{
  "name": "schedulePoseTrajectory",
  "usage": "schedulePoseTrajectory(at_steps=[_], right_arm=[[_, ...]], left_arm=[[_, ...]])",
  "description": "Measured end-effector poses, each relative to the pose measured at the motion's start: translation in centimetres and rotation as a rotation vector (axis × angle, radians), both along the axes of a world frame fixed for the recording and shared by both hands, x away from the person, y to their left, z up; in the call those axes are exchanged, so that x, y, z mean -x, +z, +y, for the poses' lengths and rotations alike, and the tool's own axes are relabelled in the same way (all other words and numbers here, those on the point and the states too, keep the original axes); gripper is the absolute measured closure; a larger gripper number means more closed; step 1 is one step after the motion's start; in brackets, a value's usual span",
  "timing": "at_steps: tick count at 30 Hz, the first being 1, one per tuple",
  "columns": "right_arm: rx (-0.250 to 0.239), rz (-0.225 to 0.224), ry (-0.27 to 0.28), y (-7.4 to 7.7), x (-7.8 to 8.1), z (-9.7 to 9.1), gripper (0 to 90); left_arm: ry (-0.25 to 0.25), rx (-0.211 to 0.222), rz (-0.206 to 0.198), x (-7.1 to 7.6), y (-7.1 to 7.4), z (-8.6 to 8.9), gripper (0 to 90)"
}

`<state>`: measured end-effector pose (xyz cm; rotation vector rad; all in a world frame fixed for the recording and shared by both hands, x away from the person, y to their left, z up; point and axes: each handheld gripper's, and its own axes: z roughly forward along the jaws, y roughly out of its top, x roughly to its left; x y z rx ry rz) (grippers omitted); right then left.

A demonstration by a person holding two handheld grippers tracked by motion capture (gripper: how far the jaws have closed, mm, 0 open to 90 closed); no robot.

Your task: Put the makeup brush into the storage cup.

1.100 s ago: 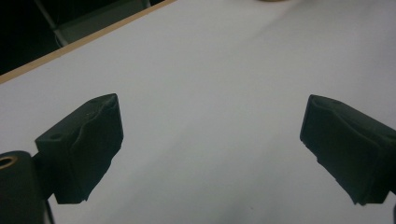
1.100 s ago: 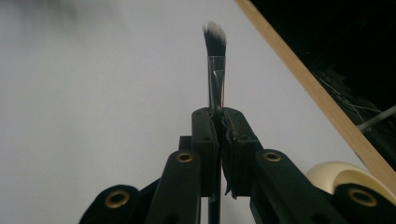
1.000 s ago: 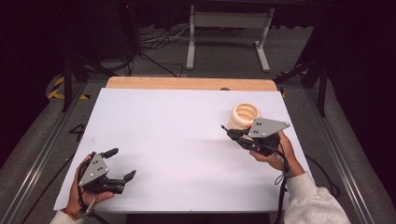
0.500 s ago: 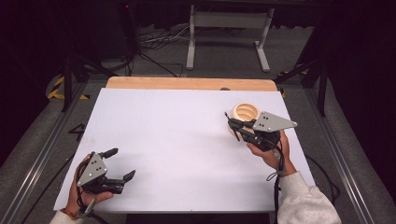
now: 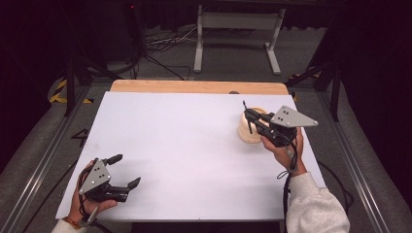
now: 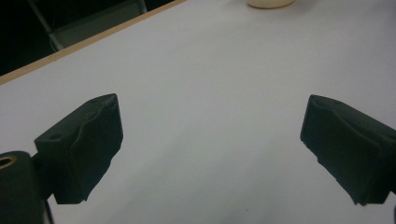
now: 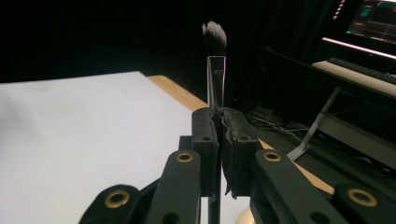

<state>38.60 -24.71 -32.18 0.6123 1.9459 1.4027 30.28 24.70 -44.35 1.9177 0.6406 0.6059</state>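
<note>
Two grippers in play, one idle and one loaded. Near left corner of the white table (image 5: pixel 184 145): left gripper (image 5: pixel 127 171) rests low over the surface, jaws spread wide, nothing between them; same spot as a second ago, no change. In the left gripper view the black pads (image 6: pixel 81 144) stand far apart over bare white surface, with the base of the cream holder just visible at the far edge.

Far right: right gripper (image 5: pixel 248 116) is clamped on a makeup brush (image 7: pixel 215 56), handle pinched between the jaws, bristle tip pointing up and away in the right gripper view. Over the last second this gripper has moved away from the person and slightly right, and now sits over the near side of the cream holder (image 5: pixel 245 133), partly covering it in the high view.

Judgement: brush is being carried to the holder for insertion. Whether the handle end is already inside the rim cannot be told. Next move likely needs lowering the brush, then letting go.
</note>
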Motion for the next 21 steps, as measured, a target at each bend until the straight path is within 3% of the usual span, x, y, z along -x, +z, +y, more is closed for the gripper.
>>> schedulePoseTrajectory(at_steps=[10,17,21], right_arm=[[-0.084,-0.038,-0.113,0.7,-1.5,-1.4,84.5],[-0.127,-0.086,-0.141,0.7,-2.2,-1.9,84.5],[-0.142,-0.088,-0.164,0.6,-2.8,-2.1,84.5]], left_arm=[[-0.006,0.000,0.001,0.1,0.0,0.0,6.5],[-0.006,0.005,0.005,0.0,0.0,0.0,6.6],[-0.005,0.007,0.001,0.0,0.1,0.0,6.7]])
